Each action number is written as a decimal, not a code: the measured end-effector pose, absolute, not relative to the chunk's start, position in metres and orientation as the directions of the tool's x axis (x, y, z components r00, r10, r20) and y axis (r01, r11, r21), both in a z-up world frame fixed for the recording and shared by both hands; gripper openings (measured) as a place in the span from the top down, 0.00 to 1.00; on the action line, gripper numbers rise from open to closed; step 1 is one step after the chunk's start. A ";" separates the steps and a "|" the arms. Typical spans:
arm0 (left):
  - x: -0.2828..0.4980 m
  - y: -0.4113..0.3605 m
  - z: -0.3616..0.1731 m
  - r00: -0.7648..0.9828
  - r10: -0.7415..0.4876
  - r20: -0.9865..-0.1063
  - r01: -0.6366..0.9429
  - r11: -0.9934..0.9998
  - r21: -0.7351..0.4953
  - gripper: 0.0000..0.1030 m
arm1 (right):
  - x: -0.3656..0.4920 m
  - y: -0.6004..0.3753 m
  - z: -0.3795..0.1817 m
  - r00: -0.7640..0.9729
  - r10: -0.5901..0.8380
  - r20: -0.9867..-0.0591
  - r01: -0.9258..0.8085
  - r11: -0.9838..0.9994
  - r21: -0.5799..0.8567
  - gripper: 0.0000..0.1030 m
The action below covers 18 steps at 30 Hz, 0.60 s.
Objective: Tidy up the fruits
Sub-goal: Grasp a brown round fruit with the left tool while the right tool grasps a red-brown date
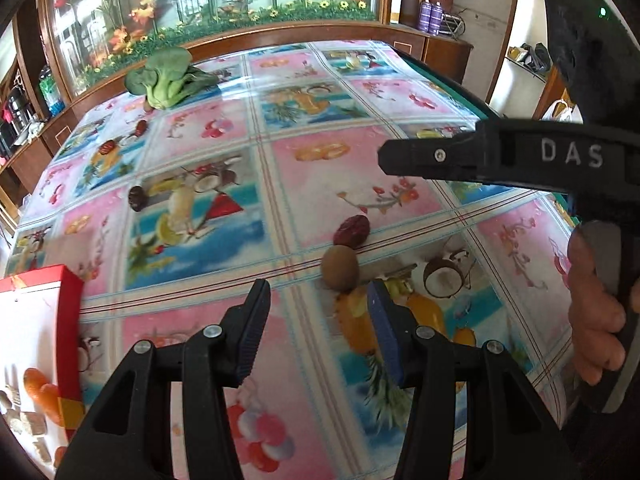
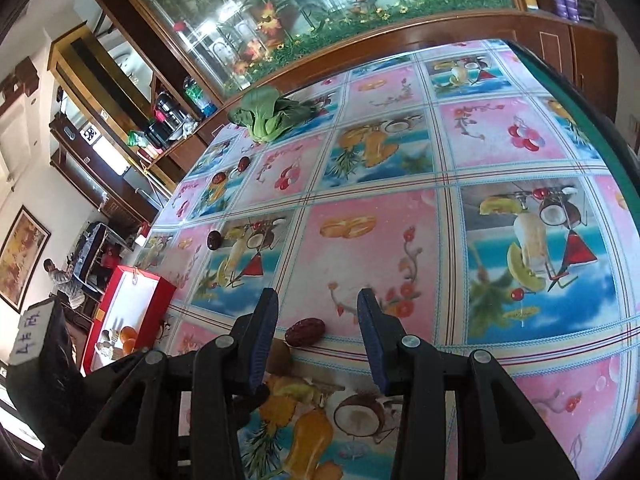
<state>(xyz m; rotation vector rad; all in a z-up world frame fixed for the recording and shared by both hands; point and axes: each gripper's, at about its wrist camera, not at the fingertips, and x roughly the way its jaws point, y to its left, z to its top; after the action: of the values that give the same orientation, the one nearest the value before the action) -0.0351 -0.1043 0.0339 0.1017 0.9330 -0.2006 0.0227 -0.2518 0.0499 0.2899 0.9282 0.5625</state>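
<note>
Both claws stand wide open and hold nothing. Left claw (image 1: 316, 312): fingers spread over the near part of the counter (image 1: 328, 184), kiwi (image 1: 340, 267) just ahead of its right finger, not between the pads. Right claw (image 2: 318, 326): fingers spread, red date (image 2: 305, 332) lying on the counter between them and apparently untouched; in the left wrist view this claw (image 1: 384, 156) is seen from the side above the same pair of fruits.

Date and kiwi lie touching or very nearly so, toward the near right of the counter. Three further dates (image 1: 137, 197) sit singly toward the left edge. A leafy green vegetable (image 1: 168, 78) lies at the far left corner. A red box (image 1: 60, 320) at the near left corner holds orange pieces and pale items; judged to be the collection point.

Handling assessment: the date appears small, light, wrinkled and somewhat soft; grip across its short axis at mid-length with modest pressure. The kiwi looks firmer, rounder and liable to roll on the glossy cloth; take it at its widest girth. Risk noted: closing on the date may nudge the adjacent kiwi.
</note>
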 end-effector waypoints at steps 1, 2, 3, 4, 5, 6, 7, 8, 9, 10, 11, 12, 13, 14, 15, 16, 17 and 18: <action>-0.035 -0.107 0.033 0.579 -0.126 -0.805 0.219 0.976 0.004 0.49 | 0.023 -0.252 0.049 0.465 0.574 -0.674 -0.329 0.819 0.470 0.60; -0.035 -0.109 0.033 0.579 -0.126 -0.806 0.222 0.975 0.008 0.49 | 0.023 -0.252 0.049 0.462 0.575 -0.676 -0.327 0.818 0.472 0.60; -0.034 -0.111 0.032 0.578 -0.127 -0.806 0.225 0.974 0.008 0.49 | 0.023 -0.252 0.049 0.461 0.575 -0.676 -0.326 0.818 0.473 0.60; -0.033 -0.113 0.031 0.575 -0.130 -0.807 0.227 0.974 0.005 0.50 | 0.023 -0.252 0.049 0.461 0.576 -0.676 -0.327 0.818 0.474 0.60; -0.032 -0.114 0.031 0.574 -0.133 -0.808 0.229 0.973 0.003 0.50 | 0.023 -0.252 0.049 0.460 0.576 -0.676 -0.326 0.817 0.475 0.60; -0.031 -0.115 0.030 0.574 -0.134 -0.808 0.231 0.973 0.002 0.51 | 0.023 -0.251 0.049 0.458 0.577 -0.676 -0.326 0.817 0.476 0.60; -0.030 -0.116 0.030 0.573 -0.135 -0.808 0.233 0.972 0.003 0.54 | 0.023 -0.251 0.049 0.456 0.577 -0.677 -0.325 0.817 0.477 0.60; -0.029 -0.118 0.029 0.571 -0.136 -0.809 0.235 0.972 0.002 0.55 | 0.022 -0.251 0.048 0.455 0.575 -0.680 -0.324 0.818 0.475 0.60; -0.029 -0.119 0.029 0.571 -0.138 -0.809 0.236 0.972 0.000 0.59 | 0.022 -0.250 0.048 0.454 0.573 -0.682 -0.322 0.820 0.474 0.60; -0.028 -0.120 0.028 0.570 -0.142 -0.809 0.238 0.971 -0.003 0.66 | 0.022 -0.250 0.048 0.452 0.571 -0.685 -0.319 0.821 0.474 0.60; -0.028 -0.121 0.027 0.567 -0.145 -0.811 0.242 0.970 -0.005 0.69 | 0.022 -0.249 0.047 0.448 0.571 -0.688 -0.315 0.821 0.476 0.60; -0.027 -0.122 0.027 0.566 -0.146 -0.811 0.243 0.970 -0.005 0.70 | 0.022 -0.249 0.047 0.446 0.570 -0.690 -0.314 0.822 0.476 0.60; -0.026 -0.122 0.026 0.567 -0.146 -0.811 0.242 0.970 -0.005 0.71 | 0.022 -0.248 0.046 0.444 0.568 -0.692 -0.313 0.823 0.474 0.60; -0.025 -0.122 0.026 0.568 -0.147 -0.810 0.241 0.971 -0.008 0.74 | 0.022 -0.247 0.046 0.443 0.568 -0.694 -0.314 0.823 0.473 0.60; -0.025 -0.123 0.025 0.567 -0.149 -0.810 0.241 0.970 -0.010 0.78 | 0.022 -0.247 0.046 0.441 0.568 -0.695 -0.315 0.823 0.473 0.60; -0.024 -0.123 0.025 0.567 -0.152 -0.810 0.242 0.970 -0.013 0.78 | 0.022 -0.247 0.046 0.439 0.568 -0.696 -0.316 0.823 0.473 0.60; -0.024 -0.122 0.026 0.567 -0.154 -0.809 0.241 0.970 -0.015 0.78 | 0.021 -0.246 0.045 0.437 0.568 -0.698 -0.319 0.823 0.470 0.60; -0.024 -0.121 0.026 0.568 -0.151 -0.809 0.237 0.971 -0.015 0.78 | 0.021 -0.245 0.045 0.434 0.567 -0.700 -0.321 0.823 0.468 0.60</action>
<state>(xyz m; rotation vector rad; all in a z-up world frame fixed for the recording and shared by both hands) -0.0244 -0.1211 0.0256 0.0987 0.9394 -0.2286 0.0208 -0.2449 0.0450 0.2819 0.9758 0.5623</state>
